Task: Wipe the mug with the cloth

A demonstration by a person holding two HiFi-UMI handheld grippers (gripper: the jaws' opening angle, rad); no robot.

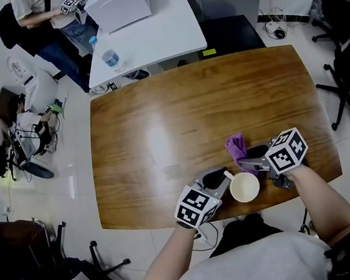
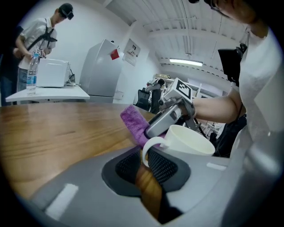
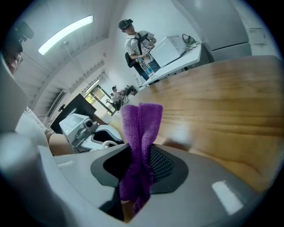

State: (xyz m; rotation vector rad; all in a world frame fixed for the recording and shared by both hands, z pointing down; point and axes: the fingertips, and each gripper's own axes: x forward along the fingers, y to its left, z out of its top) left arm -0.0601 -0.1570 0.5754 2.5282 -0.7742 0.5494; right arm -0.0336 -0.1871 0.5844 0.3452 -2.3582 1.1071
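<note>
Left gripper view looks along the left claw (image 2: 147,167), whose jaws stand only narrowly apart and pinch the lower curve of the handle (image 2: 145,153) of the white mug (image 2: 188,142). The body of the mug sits just beyond the jaw tips and to their right, mouth upward. Taking it by the handle seems chosen to leave the rim and the wall bare for wiping while the mug is kept from turning or sliding. Whether its base rests on the tabletop (image 1: 161,125) or hangs just above it, no view settles.

In the right gripper view, the right claw (image 3: 141,170) is clamped on the purple cloth (image 3: 141,128), a bunched fold standing up out of the jaws and past their tips. That free end is the part meant to do the rubbing, so the hard jaws need not meet the mug.

In the head view, the two claws face each other near the tabletop's near edge, the mug between them. The cloth end lies just beyond the mug's far rim, near it, though contact cannot be confirmed. By this, wiping appears about to start.
</note>
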